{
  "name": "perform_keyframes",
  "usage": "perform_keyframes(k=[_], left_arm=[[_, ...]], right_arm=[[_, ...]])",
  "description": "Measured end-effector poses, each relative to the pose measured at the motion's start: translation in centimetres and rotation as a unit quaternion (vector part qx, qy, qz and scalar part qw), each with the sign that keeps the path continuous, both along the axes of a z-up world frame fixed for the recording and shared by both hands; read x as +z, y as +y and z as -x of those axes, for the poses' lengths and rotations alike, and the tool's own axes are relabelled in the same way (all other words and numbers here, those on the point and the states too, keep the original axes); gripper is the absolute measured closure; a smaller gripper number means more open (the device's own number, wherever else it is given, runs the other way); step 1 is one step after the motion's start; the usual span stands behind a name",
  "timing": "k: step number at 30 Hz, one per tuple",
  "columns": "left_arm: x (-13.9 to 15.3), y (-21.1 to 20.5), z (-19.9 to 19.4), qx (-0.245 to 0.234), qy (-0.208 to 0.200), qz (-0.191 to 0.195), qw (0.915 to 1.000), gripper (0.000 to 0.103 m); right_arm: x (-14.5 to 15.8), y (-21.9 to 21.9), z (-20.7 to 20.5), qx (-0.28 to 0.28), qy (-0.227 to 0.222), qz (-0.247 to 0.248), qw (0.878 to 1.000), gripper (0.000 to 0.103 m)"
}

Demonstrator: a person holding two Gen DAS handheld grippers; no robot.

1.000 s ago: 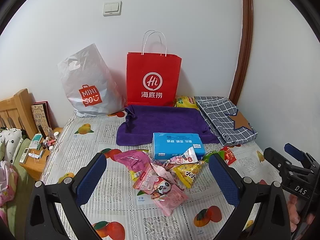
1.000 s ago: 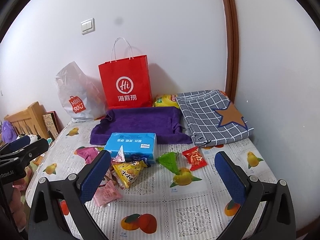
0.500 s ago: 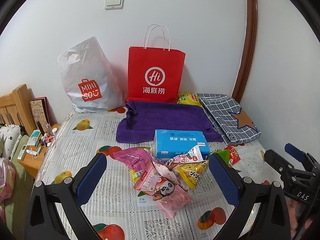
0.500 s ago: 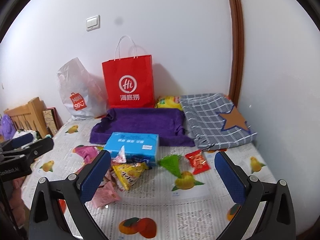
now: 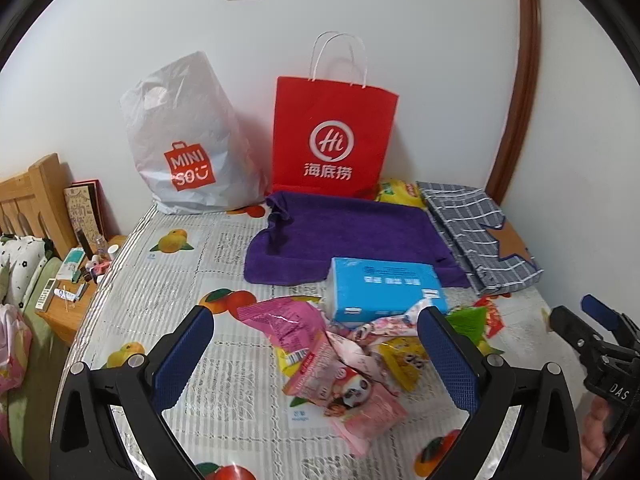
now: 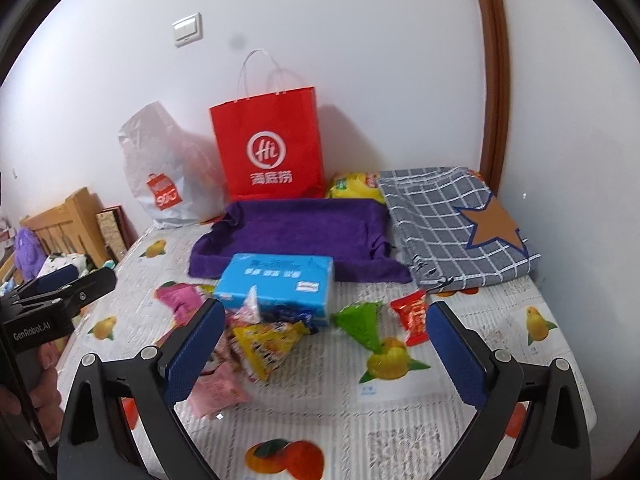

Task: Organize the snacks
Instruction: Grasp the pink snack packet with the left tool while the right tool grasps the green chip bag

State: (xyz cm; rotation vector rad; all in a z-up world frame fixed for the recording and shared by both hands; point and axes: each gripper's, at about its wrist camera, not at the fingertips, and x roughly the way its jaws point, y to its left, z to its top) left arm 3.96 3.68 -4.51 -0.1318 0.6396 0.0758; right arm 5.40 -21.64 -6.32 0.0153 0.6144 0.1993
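white plastic bag (image 5: 184, 148): MINISO | red paper bag (image 5: 332, 136): Hi 海底捞 | left claw (image 6: 56, 304) body: GenRobot.AI

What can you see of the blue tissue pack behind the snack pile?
The blue tissue pack is a soft rectangular plastic-wrapped block, light blue with white print and a small white label on its front face. It lies flat on the fruit-print table cover, its back edge against the purple towel. Snack packets crowd its front.
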Motion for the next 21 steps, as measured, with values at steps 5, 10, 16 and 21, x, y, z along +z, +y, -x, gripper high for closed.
perform_keyframes(k=[5, 10, 16, 21], left_arm=[[-1.7, 0.4, -1.8, -0.001, 0.022, -0.002, 0.9998, 0.001], [-3.8, 0.9, -4.1, -0.008, 0.061, 0.013, 0.998, 0.001], [-4.9, 1.5, -5.8, -0.01, 0.075, 0.023, 0.9969, 0.001], [-5.4, 2.9, -7.0, 0.006, 0.088, 0.019, 0.9959, 0.001]], right_arm=[[-2.3, -1.1, -2.2, -0.023, 0.007, 0.025, 0.999, 0.003], [-5.1, -2.7, -5.2, -0.025, 0.042, 0.019, 0.999, 0.012], [-8.8, -3.2, -8.8, 0.001, 0.091, -0.015, 0.996, 0.022], [-11.4, -1.8, -11.5, 0.02, 0.12, -0.002, 0.993, 0.031]])
